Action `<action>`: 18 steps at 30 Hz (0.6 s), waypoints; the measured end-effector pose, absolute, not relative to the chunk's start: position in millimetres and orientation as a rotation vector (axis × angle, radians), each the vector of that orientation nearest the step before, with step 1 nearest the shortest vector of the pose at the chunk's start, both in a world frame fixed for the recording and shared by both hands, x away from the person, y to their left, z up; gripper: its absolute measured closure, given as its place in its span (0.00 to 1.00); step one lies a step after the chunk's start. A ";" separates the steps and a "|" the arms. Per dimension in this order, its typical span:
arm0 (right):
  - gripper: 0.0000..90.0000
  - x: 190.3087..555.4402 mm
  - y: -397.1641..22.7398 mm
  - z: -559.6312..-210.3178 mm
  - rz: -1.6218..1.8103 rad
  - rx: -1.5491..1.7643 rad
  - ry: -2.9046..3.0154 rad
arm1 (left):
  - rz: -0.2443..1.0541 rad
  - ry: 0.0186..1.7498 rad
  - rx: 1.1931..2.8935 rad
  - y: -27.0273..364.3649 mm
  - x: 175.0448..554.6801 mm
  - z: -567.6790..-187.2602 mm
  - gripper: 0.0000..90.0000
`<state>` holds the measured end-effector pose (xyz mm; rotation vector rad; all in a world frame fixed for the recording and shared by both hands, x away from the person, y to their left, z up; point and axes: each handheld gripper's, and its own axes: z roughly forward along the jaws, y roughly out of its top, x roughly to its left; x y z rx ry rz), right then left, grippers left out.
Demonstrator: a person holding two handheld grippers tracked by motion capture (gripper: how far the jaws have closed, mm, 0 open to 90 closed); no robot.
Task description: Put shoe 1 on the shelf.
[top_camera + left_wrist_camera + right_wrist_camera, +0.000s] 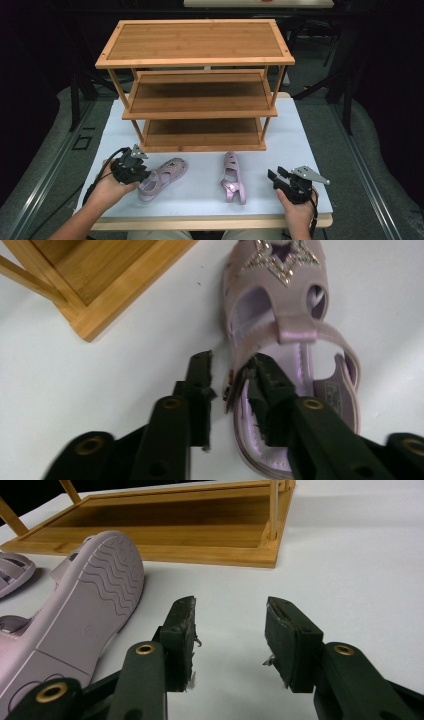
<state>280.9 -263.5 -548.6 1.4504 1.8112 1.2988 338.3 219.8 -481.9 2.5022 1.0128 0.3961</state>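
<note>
Two pink sandals lie on the white table in front of a wooden shoe rack (195, 40). The left sandal (165, 176) sits upright, with a glittery star on its toe (280, 260). My left gripper (144, 176) is at its heel, jaws open (231, 360): one jaw is inside the shoe, the other outside, and the side wall stands between them with a gap showing. The right sandal (233, 179) lies on its side, its ribbed sole (95, 615) facing my right gripper (276, 173). That gripper (231, 605) is open over bare table, just right of the sandal.
The rack has three shelves; its bottom shelf (175, 530) rests on the table (300, 150) just behind the sandals. Its near corner (95, 315) is close to the left gripper. The table's front edge is by the person's hands.
</note>
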 end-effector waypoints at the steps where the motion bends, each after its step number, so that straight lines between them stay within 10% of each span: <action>1: 0.61 281.1 -263.4 -548.7 1.298 1.452 1.812 | 0.387 1.014 2.525 218.3 340.3 -479.4 0.75; 18: 0.61 283.1 -264.6 -551.6 1.309 1.465 1.818 | 0.220 1.001 2.793 197.9 361.6 -477.0 0.77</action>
